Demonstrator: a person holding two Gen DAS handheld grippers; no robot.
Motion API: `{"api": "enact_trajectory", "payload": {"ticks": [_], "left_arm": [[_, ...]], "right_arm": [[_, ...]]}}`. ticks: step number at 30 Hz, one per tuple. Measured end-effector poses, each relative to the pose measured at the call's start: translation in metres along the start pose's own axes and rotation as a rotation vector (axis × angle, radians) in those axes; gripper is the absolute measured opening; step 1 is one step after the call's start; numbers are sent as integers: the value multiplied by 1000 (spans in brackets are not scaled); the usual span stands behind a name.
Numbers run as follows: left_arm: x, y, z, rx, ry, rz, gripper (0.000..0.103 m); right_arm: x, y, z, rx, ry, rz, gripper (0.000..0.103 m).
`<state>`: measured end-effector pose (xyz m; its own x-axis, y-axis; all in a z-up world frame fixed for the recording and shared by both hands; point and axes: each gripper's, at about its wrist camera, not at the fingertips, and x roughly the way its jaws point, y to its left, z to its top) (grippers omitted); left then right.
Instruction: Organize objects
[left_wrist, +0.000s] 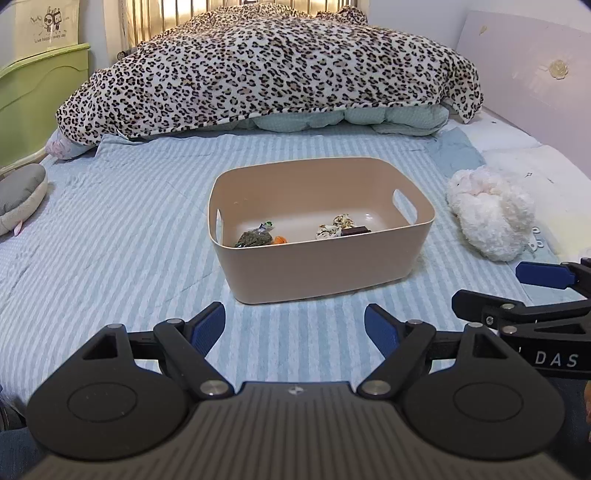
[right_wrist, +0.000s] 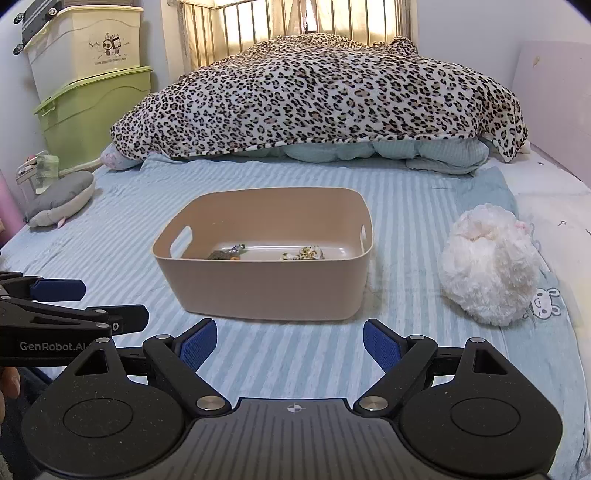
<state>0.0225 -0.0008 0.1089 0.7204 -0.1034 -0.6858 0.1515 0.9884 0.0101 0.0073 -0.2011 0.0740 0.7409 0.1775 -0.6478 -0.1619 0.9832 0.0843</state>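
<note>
A tan plastic bin (left_wrist: 314, 266) (right_wrist: 258, 288) with handle slots stands on the striped blue bedspread. Inside lie a dark green packet (left_wrist: 255, 238) (right_wrist: 221, 254), a small orange item (left_wrist: 279, 240), pale patterned packets (left_wrist: 334, 227) (right_wrist: 304, 253) and a dark bar (left_wrist: 355, 231). My left gripper (left_wrist: 294, 326) is open and empty, just in front of the bin. My right gripper (right_wrist: 290, 341) is open and empty, also in front of the bin. Each gripper shows at the side of the other's view: the right (left_wrist: 517, 291), the left (right_wrist: 81, 301).
A white fluffy plush (left_wrist: 491, 212) (right_wrist: 489, 264) lies right of the bin. A grey plush (left_wrist: 20, 195) (right_wrist: 61, 197) lies at the left bed edge. A leopard-print blanket (left_wrist: 273, 70) (right_wrist: 321, 96) is heaped at the far end. Green and cream storage boxes (right_wrist: 92, 85) stand at the left.
</note>
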Motion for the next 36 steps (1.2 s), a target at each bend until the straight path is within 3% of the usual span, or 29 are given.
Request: {"api": "enact_trajectory", "payload": {"ticks": [15, 36], "left_arm": [[-26, -4, -30, -4, 14, -38, 83], [-42, -7, -36, 4, 13, -36, 87]], "right_arm": [[-26, 3, -18, -11, 9, 20, 88], [-40, -5, -29, 3, 9, -2, 94]]}}
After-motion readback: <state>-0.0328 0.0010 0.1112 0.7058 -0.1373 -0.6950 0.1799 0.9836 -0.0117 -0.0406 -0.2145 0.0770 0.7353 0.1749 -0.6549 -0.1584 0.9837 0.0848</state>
